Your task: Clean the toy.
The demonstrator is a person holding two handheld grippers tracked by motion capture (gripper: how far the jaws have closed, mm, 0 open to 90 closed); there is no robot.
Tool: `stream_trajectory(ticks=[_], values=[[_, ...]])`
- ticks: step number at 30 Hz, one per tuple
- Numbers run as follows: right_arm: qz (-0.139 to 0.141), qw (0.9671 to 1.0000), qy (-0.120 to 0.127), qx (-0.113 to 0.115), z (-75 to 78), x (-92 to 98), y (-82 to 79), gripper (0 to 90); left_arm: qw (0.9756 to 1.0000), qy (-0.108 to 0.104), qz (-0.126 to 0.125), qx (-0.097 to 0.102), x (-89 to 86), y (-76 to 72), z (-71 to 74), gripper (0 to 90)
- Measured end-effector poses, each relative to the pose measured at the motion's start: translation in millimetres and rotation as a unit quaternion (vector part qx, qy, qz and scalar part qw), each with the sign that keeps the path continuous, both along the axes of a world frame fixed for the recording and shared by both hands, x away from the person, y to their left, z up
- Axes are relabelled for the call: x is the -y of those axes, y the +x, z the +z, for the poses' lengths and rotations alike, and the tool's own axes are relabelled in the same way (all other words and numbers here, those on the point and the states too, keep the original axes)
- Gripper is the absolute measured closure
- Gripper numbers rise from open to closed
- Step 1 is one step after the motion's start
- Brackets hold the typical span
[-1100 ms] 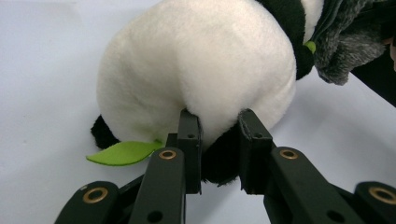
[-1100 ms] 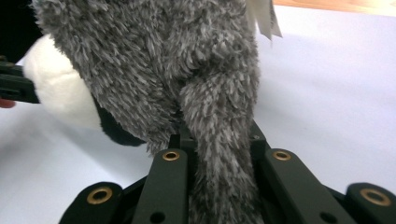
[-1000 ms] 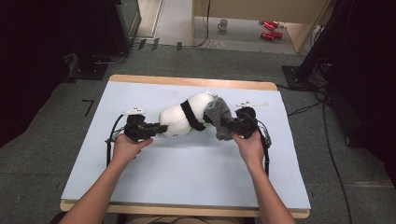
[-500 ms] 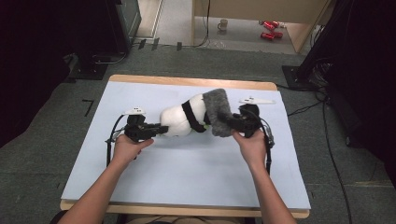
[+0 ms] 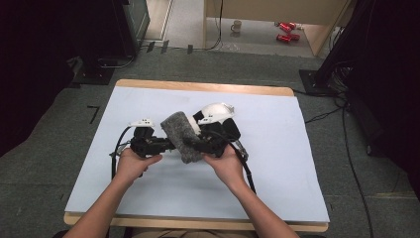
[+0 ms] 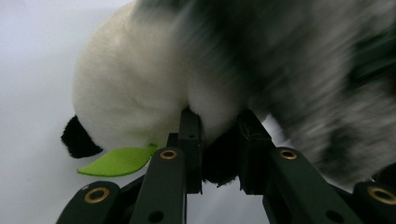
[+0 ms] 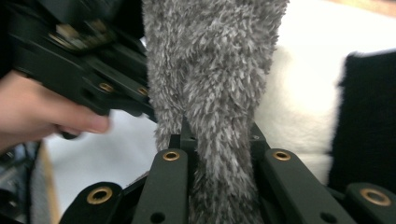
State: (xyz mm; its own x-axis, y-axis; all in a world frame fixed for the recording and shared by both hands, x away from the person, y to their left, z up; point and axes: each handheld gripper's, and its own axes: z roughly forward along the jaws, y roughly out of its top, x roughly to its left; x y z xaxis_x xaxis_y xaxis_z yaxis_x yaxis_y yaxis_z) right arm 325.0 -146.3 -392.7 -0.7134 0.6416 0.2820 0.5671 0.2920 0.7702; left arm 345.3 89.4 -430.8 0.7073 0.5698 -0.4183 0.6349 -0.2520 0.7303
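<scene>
A panda plush (image 6: 135,88), white with black patches and a green felt leaf (image 6: 119,161), lies on the pale mat (image 5: 277,163). My left gripper (image 5: 166,145) is shut on a tuft of its fur (image 6: 219,158). My right gripper (image 5: 190,144) is shut on a grey fuzzy cloth (image 5: 179,134), pinched between the jaws in the right gripper view (image 7: 219,93). The cloth drapes over the plush and hides most of it from above. The plush's white body (image 7: 299,107) and a black patch (image 7: 369,121) lie behind the cloth. The two grippers almost meet in the high view.
The mat covers a wooden table (image 5: 198,87), with bare mat on all sides of the hands. Cables trail from both grippers (image 5: 245,168). On the floor beyond stand a mug (image 5: 237,26), red items (image 5: 285,30) and dark equipment (image 5: 376,74).
My right gripper has swept left with the grey cloth, drawing it across the plush toward the left gripper. The plush's white body, plain before, is now mostly covered. The left hand barely shifted.
</scene>
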Motion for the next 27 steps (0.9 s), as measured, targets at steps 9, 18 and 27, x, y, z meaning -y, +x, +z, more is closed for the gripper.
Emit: stream_trajectory(ticks=[9, 18, 27], values=[[-0.024, 0.9995, -0.023, -0.005, -15.2, 18.1, 13.5, 78.2, 0.9998, 0.002, 0.007, -0.019, 3.1, 10.0, -11.6, 76.2], [-0.088, 0.9957, -0.027, 0.000, -15.2, 67.0, 23.0, 78.2, 0.9997, -0.011, 0.014, -0.018, -8.8, 21.2, -10.5, 76.3], [-0.152, 0.9882, -0.015, -0.004, -22.8, 109.7, 28.2, 77.7, 0.9994, -0.018, 0.018, -0.023, -13.0, 28.9, -9.1, 76.3]])
